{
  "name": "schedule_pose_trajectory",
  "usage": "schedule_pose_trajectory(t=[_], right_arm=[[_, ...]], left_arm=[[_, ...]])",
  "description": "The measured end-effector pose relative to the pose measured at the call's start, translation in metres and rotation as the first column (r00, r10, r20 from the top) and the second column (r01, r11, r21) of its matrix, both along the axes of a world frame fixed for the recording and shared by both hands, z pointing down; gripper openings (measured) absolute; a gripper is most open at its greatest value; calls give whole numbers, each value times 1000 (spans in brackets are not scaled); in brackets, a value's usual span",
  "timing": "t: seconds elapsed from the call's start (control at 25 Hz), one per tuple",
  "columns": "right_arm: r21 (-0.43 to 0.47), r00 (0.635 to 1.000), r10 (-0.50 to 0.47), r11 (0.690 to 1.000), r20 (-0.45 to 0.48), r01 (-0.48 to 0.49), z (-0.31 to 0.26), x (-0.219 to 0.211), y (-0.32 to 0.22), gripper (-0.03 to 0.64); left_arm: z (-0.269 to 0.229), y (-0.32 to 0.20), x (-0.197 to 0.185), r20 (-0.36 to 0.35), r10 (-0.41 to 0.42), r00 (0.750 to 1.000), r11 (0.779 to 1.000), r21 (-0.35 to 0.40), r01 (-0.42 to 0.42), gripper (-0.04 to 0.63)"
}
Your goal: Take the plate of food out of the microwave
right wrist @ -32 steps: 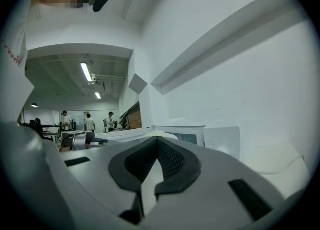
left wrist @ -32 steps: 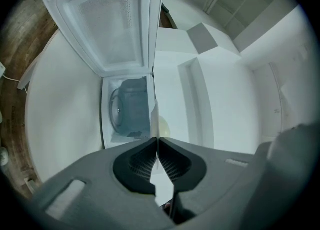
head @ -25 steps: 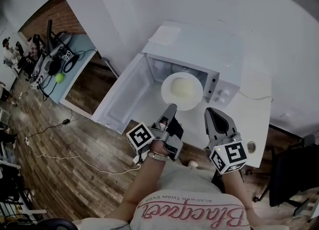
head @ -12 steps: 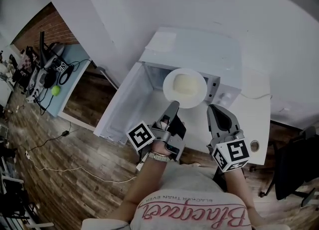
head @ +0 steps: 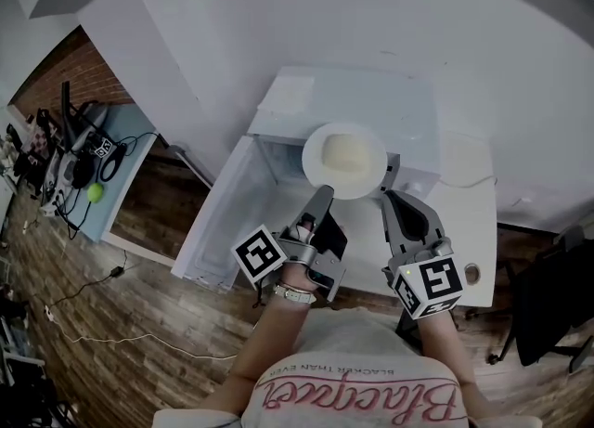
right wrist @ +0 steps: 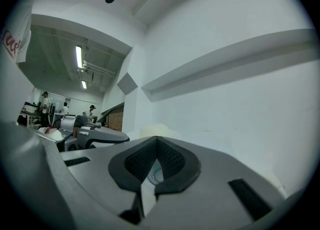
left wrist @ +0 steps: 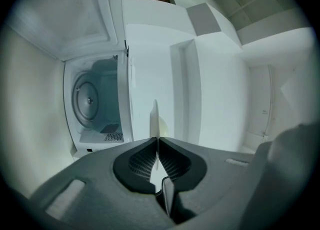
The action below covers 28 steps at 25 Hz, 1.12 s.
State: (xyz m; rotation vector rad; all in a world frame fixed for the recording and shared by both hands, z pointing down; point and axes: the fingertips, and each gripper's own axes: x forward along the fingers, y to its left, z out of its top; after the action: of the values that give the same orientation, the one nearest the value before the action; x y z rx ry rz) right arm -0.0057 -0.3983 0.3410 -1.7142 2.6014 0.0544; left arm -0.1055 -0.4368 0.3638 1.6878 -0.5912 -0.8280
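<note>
Closest to the person, the left claw is clenched on the near edge of the plate, and the thin rim sits right between its pads. The right claw is closed too, with nothing in it. Its tip is just beside the plate's right edge, and I cannot tell if it touches. The plate is up in the air, out of the microwave, above the open door and the white desk. A pale lump of food lies in its middle. The plate looks hard, smooth and easy to break, and the food likely makes the far side heavy. Held by one edge, it could tip, so a second hold on the right rim would help.
</note>
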Motion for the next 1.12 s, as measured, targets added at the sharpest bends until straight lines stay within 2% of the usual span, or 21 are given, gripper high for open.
schedule_pose_trajectory(t=[0.56,1.12], right_arm=[[28,997,76,997,-6,-76,-17,16,-11,11],[-8,997,72,997,-41,-72,-10,16,-16,11]], left_arm=[[-25,-18,25,-39,77,996,996,40,-76,15],[-30,-20,27,-54,96,994,995,40,-93,15]])
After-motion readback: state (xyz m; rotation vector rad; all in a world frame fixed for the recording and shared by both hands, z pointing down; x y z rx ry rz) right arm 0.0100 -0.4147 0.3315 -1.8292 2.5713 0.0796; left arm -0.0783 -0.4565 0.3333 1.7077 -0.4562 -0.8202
